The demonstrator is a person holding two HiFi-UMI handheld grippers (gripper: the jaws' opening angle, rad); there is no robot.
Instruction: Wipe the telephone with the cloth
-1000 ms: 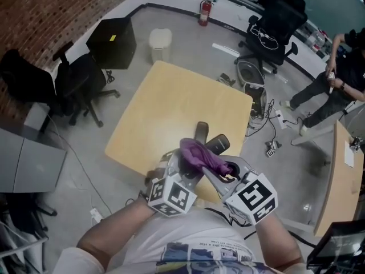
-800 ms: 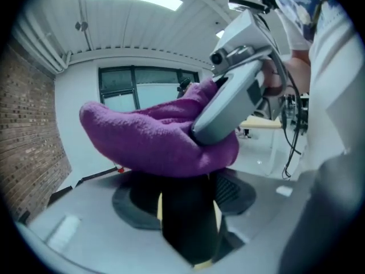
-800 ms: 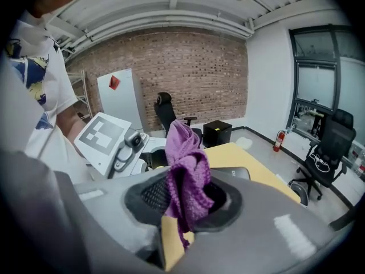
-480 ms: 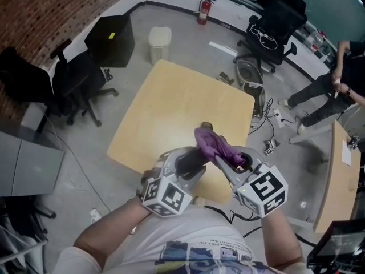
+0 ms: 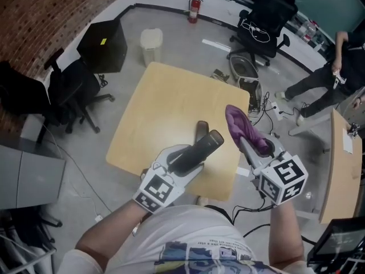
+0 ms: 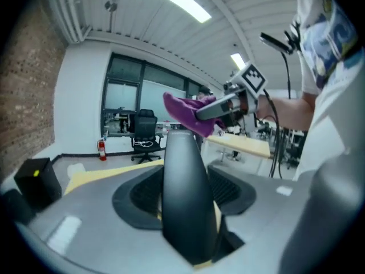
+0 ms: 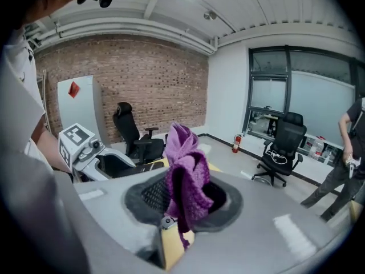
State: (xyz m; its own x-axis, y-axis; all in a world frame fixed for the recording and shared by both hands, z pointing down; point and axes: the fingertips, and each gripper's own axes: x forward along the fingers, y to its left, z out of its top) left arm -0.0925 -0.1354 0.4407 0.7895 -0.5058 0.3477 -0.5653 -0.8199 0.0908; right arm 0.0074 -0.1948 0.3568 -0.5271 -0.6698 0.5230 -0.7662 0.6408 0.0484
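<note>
**handset in the left jaws, purple cloth in the right, the two apart**

the boldest markings are the black-and-white square patterns on the cubes of the left gripper (image 5: pixel 191 156) and the right gripper (image 5: pixel 251 144). they are codes, not words. a small yellow sticker sits on top of the black box-shaped cabinet (image 5: pixel 105 43) on the floor beyond the table, and its print is too small to read. a red diamond label (image 7: pixel 73 89) shows on a tall grey cabinet by the brick wall, and it is just as unreadable. the blue and yellow print on the person's white t-shirt (image 5: pixel 199 251) is cut off by the frame edge.

the one container is a pale plastic waste bin (image 5: pixel 150 41) on the floor just past the table's far corner. its inside cannot be made out.

the left gripper is clamped on a dark grey, smooth plastic telephone handset (image 5: pixel 204 146). the handset sticks out past the jaw tips and is held above the near part of the square light-wood table (image 5: pixel 159 101). just behind it a second dark upright piece (image 5: pixel 201 128) stands on the table top.

the right gripper's jaws are closed on a purple knitted cloth (image 5: pixel 239 121), which is bunched and stands up above the jaw tips. the cloth is by the table's right edge, to the right of the handset, near it but not touching.

a red fire extinguisher (image 5: pixel 194 8) stands by the far wall.
</note>
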